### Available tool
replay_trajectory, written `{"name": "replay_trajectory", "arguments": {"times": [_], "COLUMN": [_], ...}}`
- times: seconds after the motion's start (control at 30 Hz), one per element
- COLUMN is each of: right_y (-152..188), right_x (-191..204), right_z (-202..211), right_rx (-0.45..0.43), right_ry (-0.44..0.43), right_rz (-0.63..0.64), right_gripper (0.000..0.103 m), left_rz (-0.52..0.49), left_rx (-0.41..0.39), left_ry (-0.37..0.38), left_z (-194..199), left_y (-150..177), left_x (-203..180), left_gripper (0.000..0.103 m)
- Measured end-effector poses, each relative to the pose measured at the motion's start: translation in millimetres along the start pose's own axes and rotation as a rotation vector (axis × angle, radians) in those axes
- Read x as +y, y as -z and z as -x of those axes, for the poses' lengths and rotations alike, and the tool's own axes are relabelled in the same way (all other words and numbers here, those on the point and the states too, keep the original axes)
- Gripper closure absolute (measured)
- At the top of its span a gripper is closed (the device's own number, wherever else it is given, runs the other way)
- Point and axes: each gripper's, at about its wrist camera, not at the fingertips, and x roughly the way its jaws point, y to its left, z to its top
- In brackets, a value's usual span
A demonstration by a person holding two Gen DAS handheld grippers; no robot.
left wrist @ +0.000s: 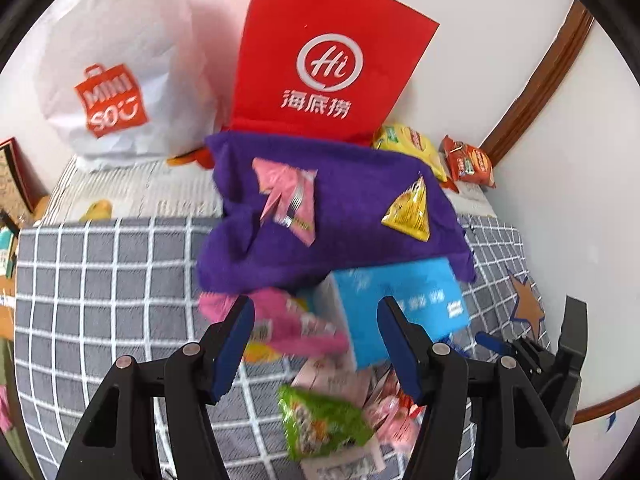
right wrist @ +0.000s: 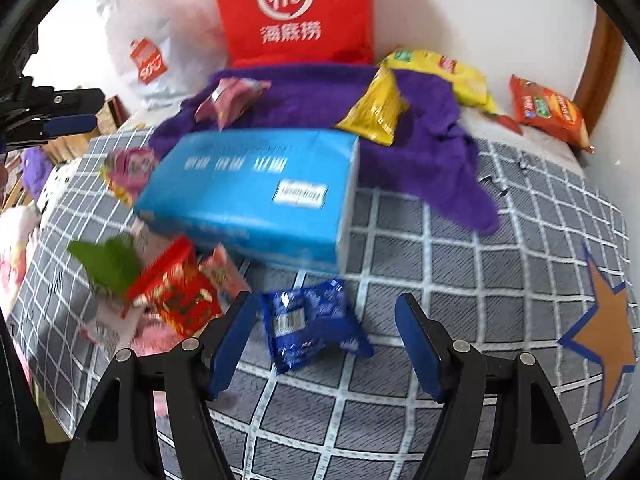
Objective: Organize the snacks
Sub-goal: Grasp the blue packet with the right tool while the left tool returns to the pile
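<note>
Snack packets lie on a grey checked bedspread. My left gripper is open above a pink packet and a green packet, beside a blue tissue pack. My right gripper is open with a dark blue packet lying between its fingers. A red packet and a green packet lie to its left. On the purple cloth lie a pink packet and a yellow packet; they also show in the left wrist view: pink, yellow.
A red paper bag and a white Miniso bag stand against the wall. A yellow chip bag and an orange packet lie at the back right. The blue tissue pack lies mid-bed. The bed edge drops off at the left.
</note>
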Motion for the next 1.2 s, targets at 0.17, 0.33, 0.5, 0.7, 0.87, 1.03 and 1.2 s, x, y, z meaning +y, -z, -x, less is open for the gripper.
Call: {"name": "replay_trajectory", "arguments": {"times": [0.17,0.33,0.5,0.7,0.87,1.03,1.2], "right_y": [7,11,15,22,30,36,39], "right_x": [8,15,12,-2,-18,-14,-10], "right_z": [-16,-30,-19,6,7,-8,-9], "right_rx": [0.034,0.043,0.034,-0.050,-0.103,-0.100,-0.123], "right_ry": [-0.016,0.030,0.008,0.047,0.100,0.114,0.137], "right_rz": [0.035,0.079,0.050,-0.020,-0.110,-0.120,-0.088], "right_gripper": [0.031,0.036,0.055,0.057,0.057,0.056,0.055], "left_rz": [0.014,0.023,0.028,0.003,0.011,0.017,0.043], "left_rx": [0.006,0.022,0.036,0.057,0.081,0.091,0.071], "left_ry": [-0.012,-0.022,-0.015,0.010,0.054,0.061,0.031], "left_z": [7,9,7,-2,-18,-38,-50], "left_y": [19,35,49,67,81,90,94], "left_x": [8,13,15,6,-5,-14,-11], "left_gripper": [0.041,0.041,0.041,0.041,0.038,0.038,0.038]}}
